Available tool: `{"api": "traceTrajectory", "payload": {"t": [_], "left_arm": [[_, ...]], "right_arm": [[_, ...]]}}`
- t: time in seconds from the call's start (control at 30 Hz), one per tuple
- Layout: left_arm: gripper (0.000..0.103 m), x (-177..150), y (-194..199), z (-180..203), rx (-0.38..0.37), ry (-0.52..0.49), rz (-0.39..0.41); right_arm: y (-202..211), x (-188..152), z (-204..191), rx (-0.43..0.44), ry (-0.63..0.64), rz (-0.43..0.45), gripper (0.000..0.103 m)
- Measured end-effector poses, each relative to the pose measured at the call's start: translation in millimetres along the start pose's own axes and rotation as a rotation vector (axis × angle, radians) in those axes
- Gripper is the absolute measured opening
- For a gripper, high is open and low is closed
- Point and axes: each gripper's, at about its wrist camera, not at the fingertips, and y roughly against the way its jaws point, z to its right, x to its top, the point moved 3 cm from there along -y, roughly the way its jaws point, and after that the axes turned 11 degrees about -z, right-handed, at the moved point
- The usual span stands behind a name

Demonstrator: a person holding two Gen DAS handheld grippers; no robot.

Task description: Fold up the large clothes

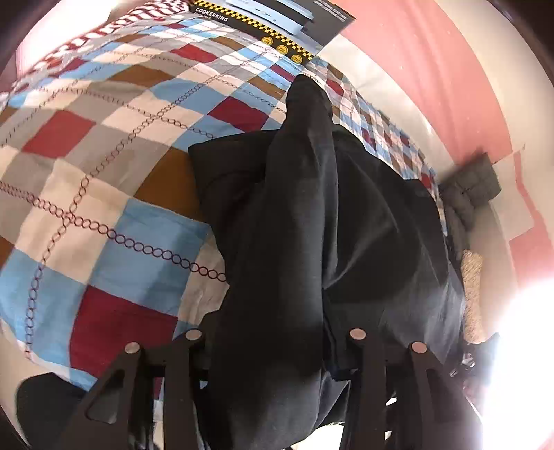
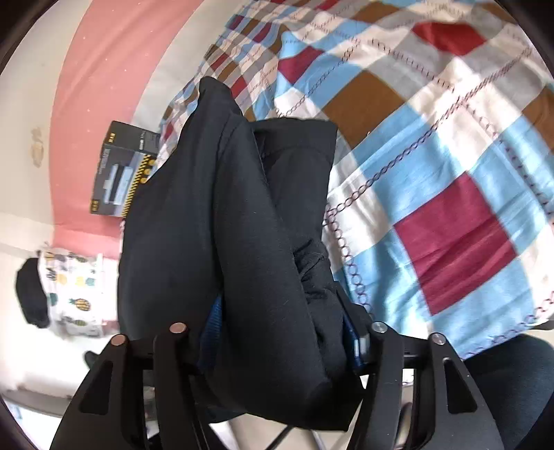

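Left wrist view showed a large black garment point(image 1: 311, 214) lying on a bed, over the checked bedspread point(image 1: 104, 166). The cloth was bunched in long thick folds that ran from the far edge of the bed down to the camera and passed between the two fingers of the left gripper point(image 1: 277, 346). The fingers stood apart with the fabric filling the gap between them; whether the pads pressed on the cloth I could not tell, because the garment hid them.

In the right wrist view the same garment point(image 2: 214, 214) was seen from the other side. A thick roll of it went between the fingers of the right gripper point(image 2: 277, 332). Its jaws were spread wide, and a blue pad point(image 2: 355, 341) on the right finger lay against the fabric. Whether this gripper really clamped the cloth was also not clear.

The bedspread point(image 2: 432, 166) had squares of blue, red, brown, grey and white, crossed by lines of small rings. A dark cardboard box point(image 1: 277, 24) with yellow checked stripes stood at the far end of the bed, just beside the tip of the garment; in the right wrist view the box point(image 2: 124, 173) was against a pink wall point(image 2: 97, 69). Lower on that side a pillow with a pineapple print point(image 2: 72, 287) lay near a small dark object point(image 2: 31, 294).
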Motion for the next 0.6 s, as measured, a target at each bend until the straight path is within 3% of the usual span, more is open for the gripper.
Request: {"api": "traceTrajectory", "payload": {"t": [0.13,0.23,0.37,0.6], "left_arm": [[0.048,-1,11,4,0.035,-0.012,-0.018],[0.049,-1,19,5,0.030,-0.006,-0.028],[0.051,2,27,6,0.079,-0.012,0.000],[0.053,32,43,6,0.095,-0.021,0.068]], "right_arm": [[20,-6,-9,-0.090,0.071,0.046,0.061],[42,-5,-14,-0.076,0.101,0.123,0.061],[58,7,-33,-0.100,0.158,0.204,0.061],[33,35,-54,-0.152,0.231,0.179,0.062]]}}
